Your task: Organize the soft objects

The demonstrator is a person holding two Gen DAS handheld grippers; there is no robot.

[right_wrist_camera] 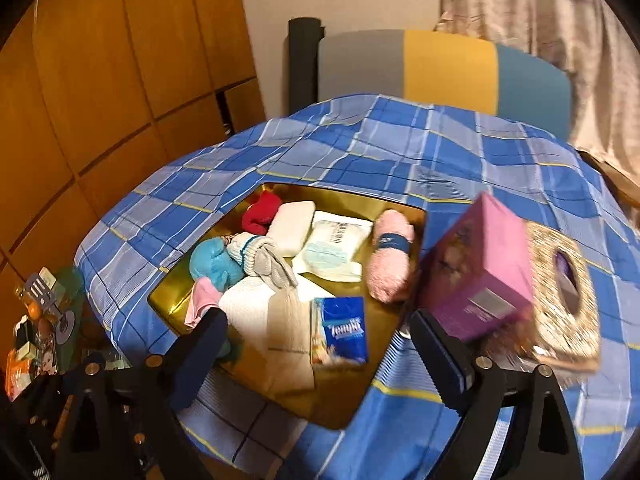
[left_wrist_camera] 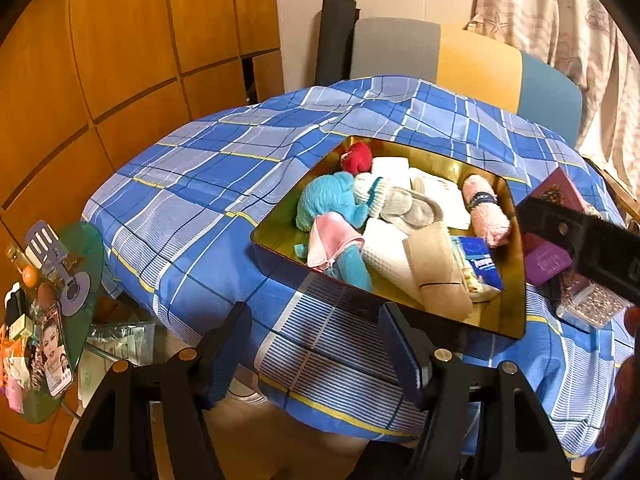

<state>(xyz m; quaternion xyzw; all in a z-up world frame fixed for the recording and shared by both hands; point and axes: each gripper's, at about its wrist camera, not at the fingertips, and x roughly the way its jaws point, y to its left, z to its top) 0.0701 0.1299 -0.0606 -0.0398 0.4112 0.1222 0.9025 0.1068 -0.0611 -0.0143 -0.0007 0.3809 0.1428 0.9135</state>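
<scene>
A gold tray [left_wrist_camera: 276, 232] [right_wrist_camera: 172, 300] on the blue plaid cloth holds soft things: a red ball [left_wrist_camera: 357, 157] [right_wrist_camera: 260, 210], a turquoise yarn bundle [left_wrist_camera: 328, 198] [right_wrist_camera: 214, 264], rolled socks [left_wrist_camera: 394, 198] [right_wrist_camera: 260, 258], a pink rolled towel [left_wrist_camera: 486, 212] [right_wrist_camera: 390, 256], white cloths, a beige band [left_wrist_camera: 436, 268] [right_wrist_camera: 288, 336] and a blue tissue pack [left_wrist_camera: 482, 260] [right_wrist_camera: 340, 330]. My left gripper [left_wrist_camera: 316, 340] is open and empty, near the tray's front edge. My right gripper [right_wrist_camera: 316, 344] is open and empty above the tray's near side.
A purple box [right_wrist_camera: 480, 268] [left_wrist_camera: 554, 200] leans on a glittery tissue box [right_wrist_camera: 564, 292] [left_wrist_camera: 592, 302] right of the tray. A green side table [left_wrist_camera: 80, 280] with clutter stands at the left. A striped chair [left_wrist_camera: 472, 64] stands behind the table. Wood cabinets are at the left.
</scene>
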